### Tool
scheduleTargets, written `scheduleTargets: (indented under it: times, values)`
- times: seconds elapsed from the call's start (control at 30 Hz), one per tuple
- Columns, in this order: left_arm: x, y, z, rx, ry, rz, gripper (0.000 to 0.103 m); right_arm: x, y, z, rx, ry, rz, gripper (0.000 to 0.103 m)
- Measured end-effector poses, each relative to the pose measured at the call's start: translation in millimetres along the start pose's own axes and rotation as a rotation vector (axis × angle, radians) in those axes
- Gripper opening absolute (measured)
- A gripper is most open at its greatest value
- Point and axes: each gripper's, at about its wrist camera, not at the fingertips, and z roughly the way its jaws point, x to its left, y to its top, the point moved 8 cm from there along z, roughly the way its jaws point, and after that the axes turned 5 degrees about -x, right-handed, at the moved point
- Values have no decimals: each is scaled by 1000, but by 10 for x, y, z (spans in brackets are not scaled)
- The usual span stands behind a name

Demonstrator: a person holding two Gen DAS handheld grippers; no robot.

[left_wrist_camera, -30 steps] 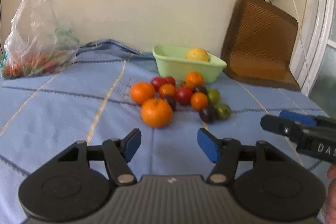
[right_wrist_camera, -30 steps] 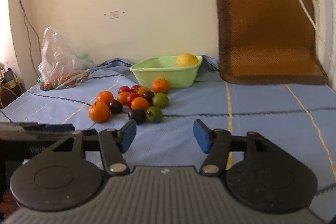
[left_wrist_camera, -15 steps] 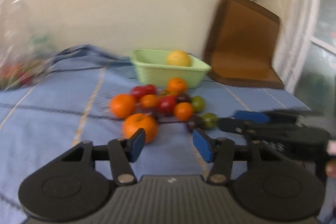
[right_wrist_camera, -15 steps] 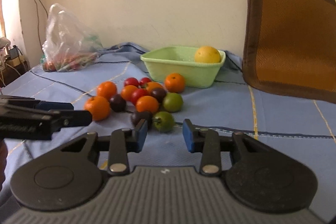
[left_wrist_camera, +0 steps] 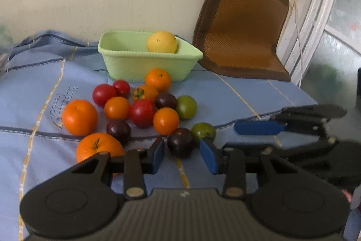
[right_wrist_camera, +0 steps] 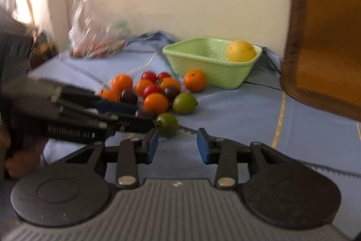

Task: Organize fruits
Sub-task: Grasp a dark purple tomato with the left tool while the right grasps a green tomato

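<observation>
Left gripper [left_wrist_camera: 182, 156] spread, straddling the near side of dark plum [left_wrist_camera: 180, 143] at the pile's front edge. Right gripper [right_wrist_camera: 176, 146] spread too, green fruit [right_wrist_camera: 167, 124] just ahead-left. Green basket [left_wrist_camera: 126, 69] well beyond, holding one yellow fruit [left_wrist_camera: 161, 42].

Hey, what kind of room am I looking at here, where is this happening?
Probably a room in a home: the fruit lies on a blue quilted bedsheet spread flat, perhaps a bed. A brown mat leans on a painted wall, with a window frame beside it.
</observation>
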Motion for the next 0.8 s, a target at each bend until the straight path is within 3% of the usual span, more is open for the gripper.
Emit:
scheduleTargets:
  times: [0.1, 0.47, 0.5, 0.53, 0.8]
  values:
    - [-15, 15, 28, 0, 1, 1, 28, 17, -50, 117, 37, 7, -50, 41]
    - [141, -121, -276, -1, 15, -61, 28, 143, 42, 386, 26, 65, -145, 40]
    - [144, -135, -301, 0, 15, -66, 28, 152, 51, 407, 26, 68, -146, 38]
    - [144, -146, -332, 0, 18, -69, 28, 160, 59, 420, 26, 67, -143, 29]
    - [-90, -389, -625, 18, -32, -25, 28, 226, -100, 33, 17, 36, -79, 28]
